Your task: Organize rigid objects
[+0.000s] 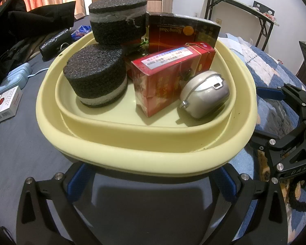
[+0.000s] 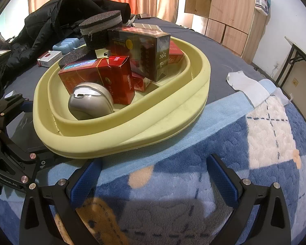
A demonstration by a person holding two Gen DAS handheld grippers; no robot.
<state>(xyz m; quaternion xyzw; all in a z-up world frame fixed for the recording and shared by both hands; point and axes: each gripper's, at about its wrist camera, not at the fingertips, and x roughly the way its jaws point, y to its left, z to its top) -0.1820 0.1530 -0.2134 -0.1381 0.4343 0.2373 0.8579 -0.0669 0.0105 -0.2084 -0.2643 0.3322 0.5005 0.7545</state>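
1. The bed (image 2: pixel 193 47), covered with a dark grey sheet, carries everything.
2. A pale yellow basin (image 1: pixel 144 159) sits on it, its right edge over a blue patterned fleece blanket (image 2: pixel 214 143).
3. Left of the basin lie a white and red packet (image 1: pixel 7 106) and a light blue case (image 1: pixel 15 77).
4. Behind those, left of the basin, black clothing (image 2: pixel 57 18) is heaped.
5. Right of the basin lies a white cloth (image 2: pixel 246 87).

Yellow basin (image 1: pixel 120 155) on dark bed sheet (image 1: pixel 20 143). Inside: two black foam cylinders (image 1: pixel 95 77), upper one (image 1: pixel 118 20) stacked behind; red box (image 1: pixel 165 77); dark box (image 1: pixel 181 34); silver mouse (image 1: pixel 204 94). Left gripper (image 1: pixel 151 181) fingers (image 1: pixel 75 178) spread wide at basin's near rim.
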